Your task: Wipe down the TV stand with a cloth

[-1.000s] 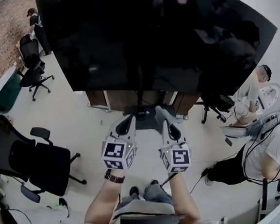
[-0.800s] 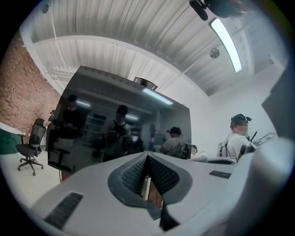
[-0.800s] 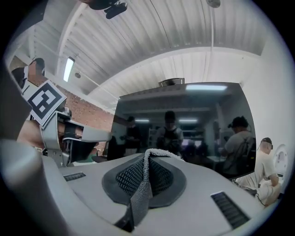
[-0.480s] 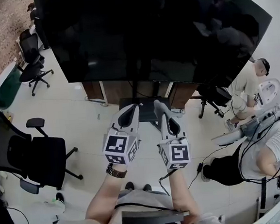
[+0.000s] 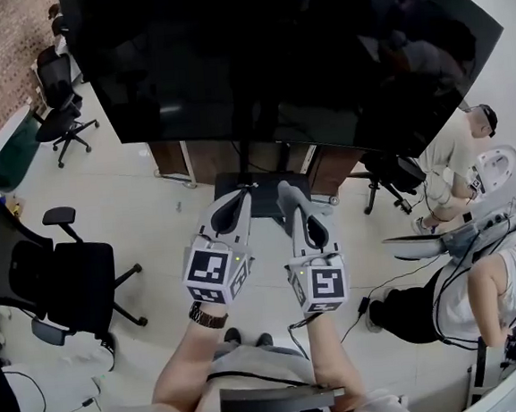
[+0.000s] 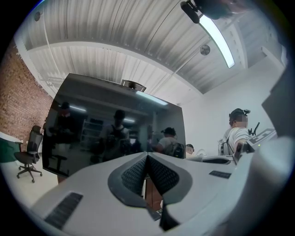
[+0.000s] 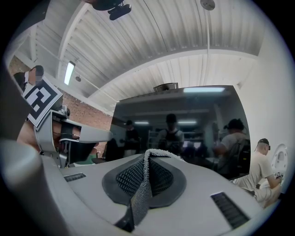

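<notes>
The TV stand's dark base plate (image 5: 265, 207) lies on the floor under a big black TV (image 5: 272, 56), with its pole (image 5: 245, 157) rising behind. Both grippers are held side by side just in front of the base. My left gripper (image 5: 244, 193) is shut with nothing between its jaws; in the left gripper view it (image 6: 146, 159) points at the TV (image 6: 110, 133). My right gripper (image 5: 285, 189) is shut on a strip of grey mesh cloth (image 7: 144, 184) that runs down between its jaws. In the head view the cloth is hard to make out.
Black office chairs (image 5: 68, 289) (image 5: 57, 110) stand on the left by a green table (image 5: 3, 165). A wooden cabinet (image 5: 202, 161) is behind the stand. One person (image 5: 481, 289) crouches and another (image 5: 456, 161) sits at the right. A cable (image 5: 373, 289) trails on the floor.
Both grippers have stayed shut and side by side, drifting slightly left. The view has shifted a little, so the stand's base now sits right at the fingertips.
</notes>
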